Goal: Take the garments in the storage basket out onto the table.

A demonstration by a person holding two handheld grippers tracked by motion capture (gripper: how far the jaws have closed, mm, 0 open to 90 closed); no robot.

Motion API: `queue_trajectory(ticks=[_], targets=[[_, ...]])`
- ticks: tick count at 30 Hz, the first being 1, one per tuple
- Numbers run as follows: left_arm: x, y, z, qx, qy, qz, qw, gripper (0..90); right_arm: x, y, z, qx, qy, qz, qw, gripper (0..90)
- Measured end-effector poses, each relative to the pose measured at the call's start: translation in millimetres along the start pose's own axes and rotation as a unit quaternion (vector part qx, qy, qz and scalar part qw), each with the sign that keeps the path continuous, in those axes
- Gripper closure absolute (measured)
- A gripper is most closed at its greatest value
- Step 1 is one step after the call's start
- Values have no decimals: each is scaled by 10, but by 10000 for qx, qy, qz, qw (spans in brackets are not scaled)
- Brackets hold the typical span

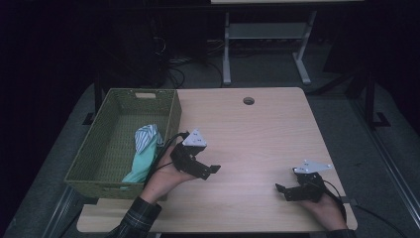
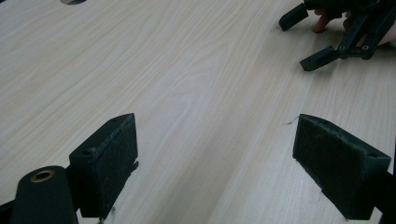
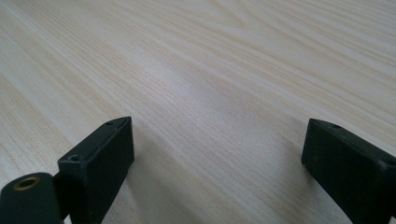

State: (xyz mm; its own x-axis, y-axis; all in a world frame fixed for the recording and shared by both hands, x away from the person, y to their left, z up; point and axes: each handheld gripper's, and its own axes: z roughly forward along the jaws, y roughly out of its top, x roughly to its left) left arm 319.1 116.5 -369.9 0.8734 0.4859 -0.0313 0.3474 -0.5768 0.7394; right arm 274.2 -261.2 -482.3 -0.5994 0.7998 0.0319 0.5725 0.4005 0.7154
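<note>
**Both grippers apart over the bare wood, cloth in the basket**

I see the pale wooden worktop (image 1: 257, 129) with fine straight grain and a small round hole (image 1: 248, 101) near its far edge. At its left edge stands a green woven rectangular basket (image 1: 94, 153); the handle slot in its far wall is visible, and the near corner is dark and hard to read. Inside, against the right wall, lies a crumpled cloth, striped white above and plain mint green below (image 1: 146, 151); its lower end is partly hidden by my left hand (image 1: 163, 181).

My left gripper (image 2: 215, 163) hovers beside the basket, jaws wide apart, with worn fuzzy pads (image 2: 114, 163). My right gripper (image 3: 217, 165), near the near right corner, also stands wide apart, empty. Room behind is too dark.
</note>
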Motion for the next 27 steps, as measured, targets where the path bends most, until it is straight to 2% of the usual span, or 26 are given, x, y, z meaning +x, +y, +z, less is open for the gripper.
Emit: queue_trajectory(ticks=[2,8,10,12,15,18,23,27], targets=[[32,-2,-26,31,14,42,10000,134,0,0,0,-1,1,2,10000,88],[146,3,-117,-35,0,-47,10000,134,1,0,1,1,6,2,10000,86],[169,28,-159,-19,35,-27,10000,133,1,0,1,2,4,1,10000,86],[174,70,-206,-79,-11,-20,10000,133,1,1,1,2,4,0,10000,86],[196,125,-260,-3,-73,78,9999,131,-3,1,3,-10,1,-23,10000,85],[218,157,-297,-24,-81,26,10000,131,-2,1,2,-2,9,-21,10000,84],[285,196,-406,89,-32,118,9999,131,-1,1,2,-4,4,-16,10000,84],[359,252,-497,11,-8,104,9999,132,-1,1,2,-6,3,-14,10000,84]])
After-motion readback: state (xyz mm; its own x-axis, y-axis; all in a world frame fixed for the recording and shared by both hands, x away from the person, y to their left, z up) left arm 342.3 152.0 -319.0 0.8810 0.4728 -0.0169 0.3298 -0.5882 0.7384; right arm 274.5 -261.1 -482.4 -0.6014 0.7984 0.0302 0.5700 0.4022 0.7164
